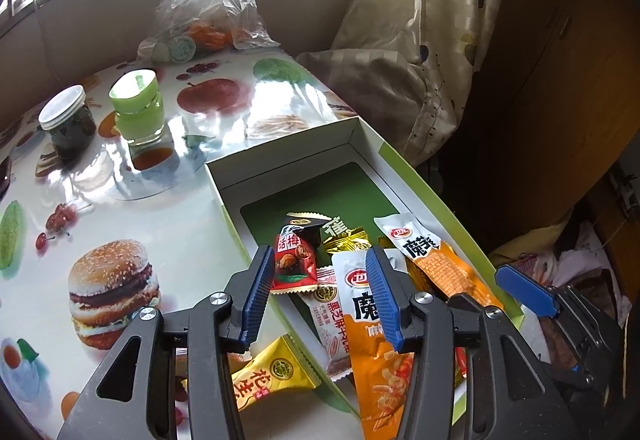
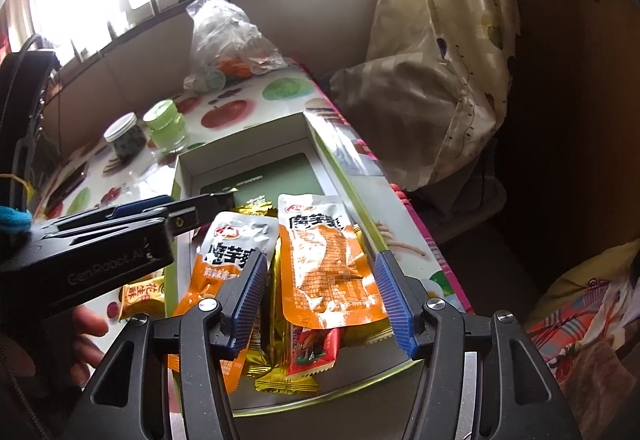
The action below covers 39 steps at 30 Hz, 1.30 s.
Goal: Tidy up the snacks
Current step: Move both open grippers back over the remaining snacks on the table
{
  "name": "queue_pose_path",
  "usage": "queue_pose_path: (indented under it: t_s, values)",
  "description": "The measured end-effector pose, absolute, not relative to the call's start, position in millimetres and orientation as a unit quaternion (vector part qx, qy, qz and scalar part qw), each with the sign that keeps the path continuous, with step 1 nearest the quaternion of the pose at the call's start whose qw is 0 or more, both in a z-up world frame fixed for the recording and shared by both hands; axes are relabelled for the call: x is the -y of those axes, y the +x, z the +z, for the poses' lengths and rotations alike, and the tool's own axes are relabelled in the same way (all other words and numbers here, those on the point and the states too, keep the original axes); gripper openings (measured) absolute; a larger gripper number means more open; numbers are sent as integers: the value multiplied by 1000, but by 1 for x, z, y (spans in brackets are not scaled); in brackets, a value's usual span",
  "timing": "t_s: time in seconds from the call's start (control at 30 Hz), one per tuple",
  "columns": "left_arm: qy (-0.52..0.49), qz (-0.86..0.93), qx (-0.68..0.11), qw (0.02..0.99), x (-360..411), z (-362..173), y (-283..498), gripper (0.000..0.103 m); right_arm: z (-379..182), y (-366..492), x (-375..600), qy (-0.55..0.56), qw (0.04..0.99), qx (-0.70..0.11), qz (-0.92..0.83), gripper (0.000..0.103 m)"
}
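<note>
- Left wrist view: the left gripper [image 1: 320,296] hangs over the near end of the open box [image 1: 288,156], its blue ribbed fingers [image 1: 256,300] parted and pressing on nothing; the red plum packet [image 1: 294,260] and a white sesame bar [image 1: 332,324] lie in the gap below, untouched.
- I judge the step to be gathering snacks into the box; one yellow peanut packet [image 1: 276,372] lies outside it on the glossy fruit-print tablecloth [image 1: 120,208], so the next move calls for reaching that one and closing on its crimped edge.
- The right gripper [image 1: 524,290] shows at the box's right rim.
- Right wrist view: the right gripper [image 2: 326,300] stands open, empty, above a flat orange-and-silver foil pouch [image 2: 324,260] lying in the box [image 2: 240,148] beside its twin [image 2: 224,256].
- The foil looks slick and crinkly; the box is stiff white card with a green floor.
</note>
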<state>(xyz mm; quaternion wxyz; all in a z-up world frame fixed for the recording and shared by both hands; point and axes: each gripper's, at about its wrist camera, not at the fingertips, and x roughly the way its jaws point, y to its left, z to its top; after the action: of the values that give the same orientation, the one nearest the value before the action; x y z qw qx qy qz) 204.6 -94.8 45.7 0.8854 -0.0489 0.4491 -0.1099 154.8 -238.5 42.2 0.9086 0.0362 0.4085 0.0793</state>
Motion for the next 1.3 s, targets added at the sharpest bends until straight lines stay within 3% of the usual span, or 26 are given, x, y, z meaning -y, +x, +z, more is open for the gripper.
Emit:
queue_pose_path:
  t_s: [0.33,0.97,1.3]
  values:
    - [-34,-103,-434,894,98,58,191,49,47,144,239,41,912,-399,89,56]
    - [-33,-80,-411,908,79,71,162,49,18,148,218,-50,905,-418,65,60]
    - [-39,-71,-409,909,72,71,158,49,39,141,219,6,919,-380,110,61]
